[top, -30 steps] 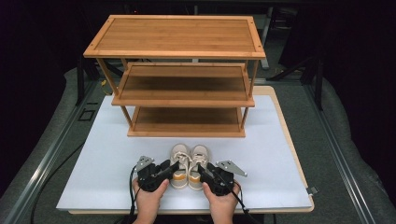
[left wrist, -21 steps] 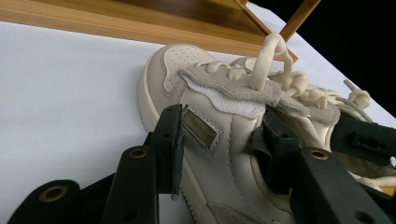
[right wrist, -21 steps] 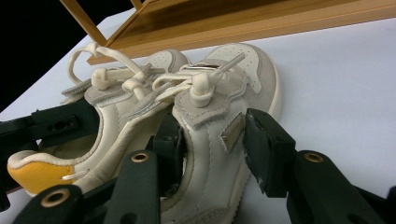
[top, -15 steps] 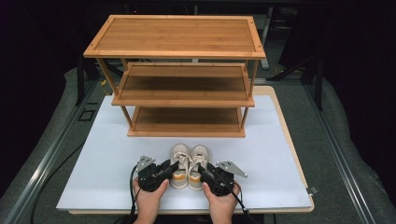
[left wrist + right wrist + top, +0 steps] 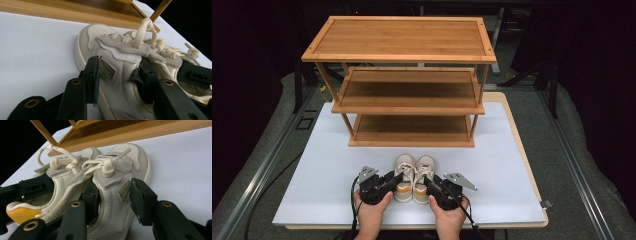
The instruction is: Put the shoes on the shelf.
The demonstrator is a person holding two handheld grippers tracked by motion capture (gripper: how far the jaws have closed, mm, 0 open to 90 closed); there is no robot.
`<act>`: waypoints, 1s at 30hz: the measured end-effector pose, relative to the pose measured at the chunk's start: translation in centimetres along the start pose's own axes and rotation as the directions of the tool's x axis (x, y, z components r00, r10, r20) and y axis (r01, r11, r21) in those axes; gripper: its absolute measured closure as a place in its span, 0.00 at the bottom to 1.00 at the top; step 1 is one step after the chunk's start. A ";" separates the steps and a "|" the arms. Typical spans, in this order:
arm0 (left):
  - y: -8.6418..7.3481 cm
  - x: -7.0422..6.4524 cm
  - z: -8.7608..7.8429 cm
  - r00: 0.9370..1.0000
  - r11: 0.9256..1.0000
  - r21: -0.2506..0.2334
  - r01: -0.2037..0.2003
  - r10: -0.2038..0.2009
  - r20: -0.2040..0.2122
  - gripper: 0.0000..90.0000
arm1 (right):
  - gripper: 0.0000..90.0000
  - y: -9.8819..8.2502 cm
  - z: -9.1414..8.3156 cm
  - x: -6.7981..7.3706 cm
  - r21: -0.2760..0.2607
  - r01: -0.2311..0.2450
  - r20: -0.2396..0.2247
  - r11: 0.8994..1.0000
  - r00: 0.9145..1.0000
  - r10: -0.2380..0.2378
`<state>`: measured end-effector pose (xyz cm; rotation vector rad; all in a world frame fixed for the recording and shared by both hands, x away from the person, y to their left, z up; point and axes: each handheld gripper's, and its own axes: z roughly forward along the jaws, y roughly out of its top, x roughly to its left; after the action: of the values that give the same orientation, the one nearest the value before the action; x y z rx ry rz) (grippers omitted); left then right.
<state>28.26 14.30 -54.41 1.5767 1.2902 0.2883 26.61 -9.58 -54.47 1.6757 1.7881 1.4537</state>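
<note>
Two small cream shoes are sitting side by side on the white table (image 5: 512, 165), toes pointing toward the far side, just in front of the wooden rack (image 5: 412, 90); the person is working one shoe with each hand. The left hand-held gripper (image 5: 393, 181) is clamping on the left shoe (image 5: 404, 172), one jaw pressing the outer side wall and the other reaching inside the collar, so the grip is taking the upper rather than the sole; its jaws have just been closing on that wall. The right hand-held gripper (image 5: 428, 184) is doing the mirror of it on the right shoe (image 5: 424, 172), outer jaw seeming to bear on the small tab at the side, though I cannot be sure it is fully pressing there. Gripping both by their outer walls is keeping the pair together, which, I judge, is suiting a joint lift onto a shelf.

The loose laces are flopping over the tongues and could be catching on a shelf edge; the bottom shelf is lying nearest and low, with little height under the middle board, while bare table is lying open left and right of the shoes.
</note>
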 end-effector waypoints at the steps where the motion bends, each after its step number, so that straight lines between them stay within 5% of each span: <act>1: 0.0 0.0 0.0 1.000 1.000 0.001 0.000 0.000 -0.001 0.66 | 0.66 0.0 0.0 0.0 0.002 -0.002 -0.001 1.000 1.000 0.002; 15: 0.9 -0.2 -0.5 1.000 1.000 -0.015 0.004 -0.004 0.004 0.66 | 0.66 0.9 -0.2 0.5 -0.007 0.000 -0.006 1.000 1.000 0.000; 30: 4.5 -1.5 -2.3 1.000 0.999 -0.053 -0.011 0.011 0.015 0.66 | 0.66 4.3 -1.8 2.3 -0.040 0.035 -0.001 0.999 0.999 -0.035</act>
<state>28.61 14.82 -49.14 1.5387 1.2527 0.3145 27.12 -9.24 -49.30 1.6163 1.7684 1.4671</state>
